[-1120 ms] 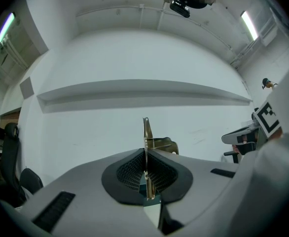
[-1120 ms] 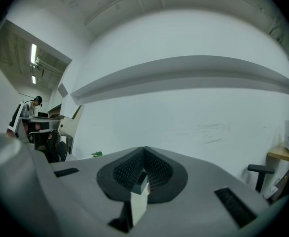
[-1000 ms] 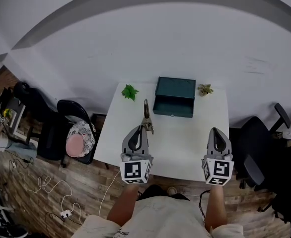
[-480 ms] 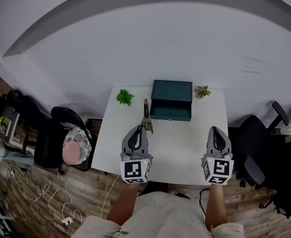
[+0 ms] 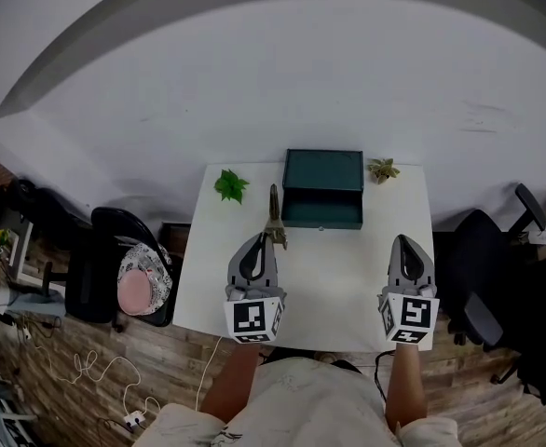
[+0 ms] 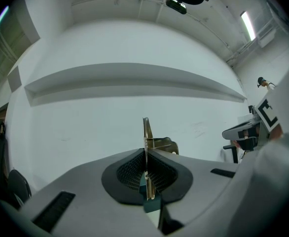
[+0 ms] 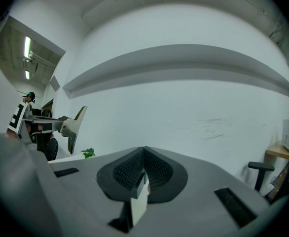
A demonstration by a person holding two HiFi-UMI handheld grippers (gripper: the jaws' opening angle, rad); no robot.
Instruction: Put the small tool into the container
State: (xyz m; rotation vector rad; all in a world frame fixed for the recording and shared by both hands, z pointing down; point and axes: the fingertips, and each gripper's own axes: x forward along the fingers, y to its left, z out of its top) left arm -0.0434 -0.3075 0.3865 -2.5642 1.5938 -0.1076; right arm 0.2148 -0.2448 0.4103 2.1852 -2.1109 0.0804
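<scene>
My left gripper [image 5: 266,240] is shut on a small brass-coloured metal tool [image 5: 275,214], which sticks out forward over the white table [image 5: 338,277]. In the left gripper view the tool [image 6: 147,132] stands thin and upright, clamped between the jaws of the left gripper [image 6: 145,154]. The teal container [image 5: 323,189] sits at the table's far edge, just right of the tool's tip, with its open part toward me. My right gripper [image 5: 407,243] hovers over the table's right side; in its own view the right gripper [image 7: 143,151] is shut with nothing in it.
A green plant [image 5: 228,184] lies left of the container and a smaller plant [image 5: 382,169] right of it. A chair with a pink cushion [image 5: 141,277] stands left of the table, and a black office chair [image 5: 483,282] on the right. A wall rises behind.
Both grippers have come a little further forward over the table, the left still holding the tool. The view has shifted slightly.
</scene>
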